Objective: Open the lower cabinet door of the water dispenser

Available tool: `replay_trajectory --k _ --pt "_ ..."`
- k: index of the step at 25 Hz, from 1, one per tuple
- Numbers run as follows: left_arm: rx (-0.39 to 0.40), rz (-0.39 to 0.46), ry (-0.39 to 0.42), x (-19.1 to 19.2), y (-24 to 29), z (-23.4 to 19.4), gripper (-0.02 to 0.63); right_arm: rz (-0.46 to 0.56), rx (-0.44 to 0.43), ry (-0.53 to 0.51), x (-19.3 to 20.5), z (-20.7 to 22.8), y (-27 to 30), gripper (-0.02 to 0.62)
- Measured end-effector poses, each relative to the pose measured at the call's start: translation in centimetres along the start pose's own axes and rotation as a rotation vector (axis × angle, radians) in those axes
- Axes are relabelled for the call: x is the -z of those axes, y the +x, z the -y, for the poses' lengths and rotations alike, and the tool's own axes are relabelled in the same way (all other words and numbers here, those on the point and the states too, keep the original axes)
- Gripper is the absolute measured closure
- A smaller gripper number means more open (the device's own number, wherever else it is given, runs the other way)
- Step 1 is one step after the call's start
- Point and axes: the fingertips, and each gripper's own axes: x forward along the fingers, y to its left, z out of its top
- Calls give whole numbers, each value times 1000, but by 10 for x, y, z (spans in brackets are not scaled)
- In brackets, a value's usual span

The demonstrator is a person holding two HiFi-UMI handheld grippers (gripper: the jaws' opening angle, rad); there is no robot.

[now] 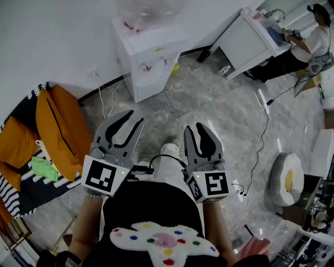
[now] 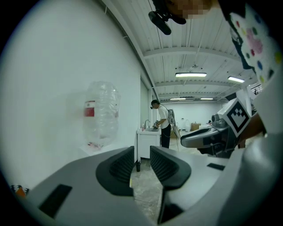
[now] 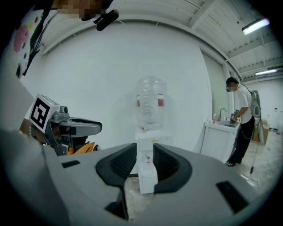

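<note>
The white floor-standing water dispenser (image 1: pixel 150 65), topped by a clear plastic bottle (image 1: pixel 148 10), stands against the white wall (image 1: pixel 57 36), well apart from both grippers. Left gripper (image 1: pixel 133 118) and right gripper (image 1: pixel 195 126): jaws slightly parted, holding nothing.

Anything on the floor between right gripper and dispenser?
No. Head view shows bare floor between right gripper and dispenser; a white cable lies off to the left.

An orange bag (image 1: pixel 60 122) lies by the wall; a person (image 1: pixel 312 40) stands at a white sink cabinet (image 1: pixel 242 44).
</note>
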Motion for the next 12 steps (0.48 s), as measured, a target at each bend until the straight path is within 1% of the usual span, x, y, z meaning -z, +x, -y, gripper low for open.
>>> replay_trajectory --k 6,12 --pt "-47 6 -7 -1 1 -9 495 -2 -44 -4 -6 0 13 494" --pt "-84 -6 -24 3 11 -17 495 -21 -70 -17 -6 9 29 494"
